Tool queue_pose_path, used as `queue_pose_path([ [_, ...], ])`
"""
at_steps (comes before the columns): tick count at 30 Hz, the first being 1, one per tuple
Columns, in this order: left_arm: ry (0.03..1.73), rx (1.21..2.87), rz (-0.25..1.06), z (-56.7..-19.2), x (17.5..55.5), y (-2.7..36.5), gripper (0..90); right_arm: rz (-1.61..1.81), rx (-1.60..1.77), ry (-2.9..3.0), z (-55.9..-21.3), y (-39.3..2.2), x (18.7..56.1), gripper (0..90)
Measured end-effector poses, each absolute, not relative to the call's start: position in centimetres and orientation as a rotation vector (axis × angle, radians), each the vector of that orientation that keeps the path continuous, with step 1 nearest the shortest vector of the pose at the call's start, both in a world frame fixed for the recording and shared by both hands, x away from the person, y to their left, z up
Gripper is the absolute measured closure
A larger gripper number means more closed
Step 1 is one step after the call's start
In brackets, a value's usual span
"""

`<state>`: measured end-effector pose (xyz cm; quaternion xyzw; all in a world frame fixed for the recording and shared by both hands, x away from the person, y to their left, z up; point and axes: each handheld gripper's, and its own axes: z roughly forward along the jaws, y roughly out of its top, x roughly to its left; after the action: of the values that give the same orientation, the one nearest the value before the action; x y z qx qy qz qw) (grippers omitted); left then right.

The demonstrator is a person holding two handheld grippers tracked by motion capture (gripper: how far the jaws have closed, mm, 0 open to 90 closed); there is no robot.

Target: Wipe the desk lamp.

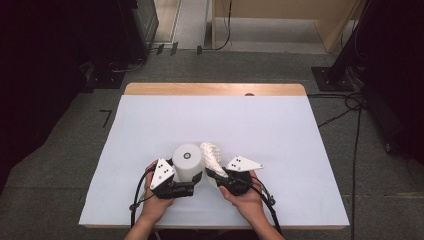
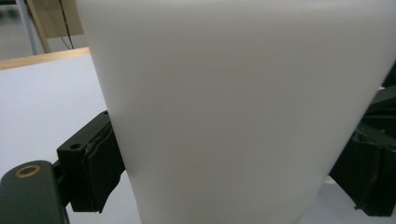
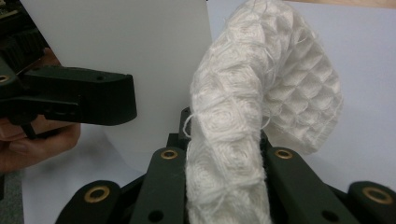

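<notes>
Left claw (image 1: pixel 192 186) clamps the white cup (image 1: pixel 188 162) by its side wall: in the left gripper view the black pads (image 2: pixel 100 163) press against the pale wall (image 2: pixel 233 112) from both flanks, so I read a firm hold that steadies the vessel on the counter (image 1: pixel 150 125). Right claw (image 1: pixel 216 175), at about 3 o'clock from the cup, is closed on a white waffle-weave cloth (image 1: pixel 212 156); the right gripper view shows the cloth (image 3: pixel 243 140) squeezed between the jaws and arching upward, its free end drooping toward 2 o'clock, just beside the cup wall (image 3: pixel 140 56). The cup stands upside down, I judge, near the counter's front edge at roughly 6 o'clock, with its flat circular end (image 1: pixel 187 154) upward. Step in hand, as I judge it: wiping the cup, with the cloth brought alongside. My next move calls for laying the cloth against the wall or top and rubbing, while the left claw resists any twist or slide.
</notes>
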<state>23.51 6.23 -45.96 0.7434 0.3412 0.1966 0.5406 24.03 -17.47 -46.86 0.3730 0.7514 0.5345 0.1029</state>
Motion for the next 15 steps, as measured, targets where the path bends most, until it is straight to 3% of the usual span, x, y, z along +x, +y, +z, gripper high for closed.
queue_pose_path([
  [15,0.831,1.881,0.533,-48.2,23.9,5.6,8.5,1.527,1.094,2.123,-46.1,-19.3,24.0,76.6],
])
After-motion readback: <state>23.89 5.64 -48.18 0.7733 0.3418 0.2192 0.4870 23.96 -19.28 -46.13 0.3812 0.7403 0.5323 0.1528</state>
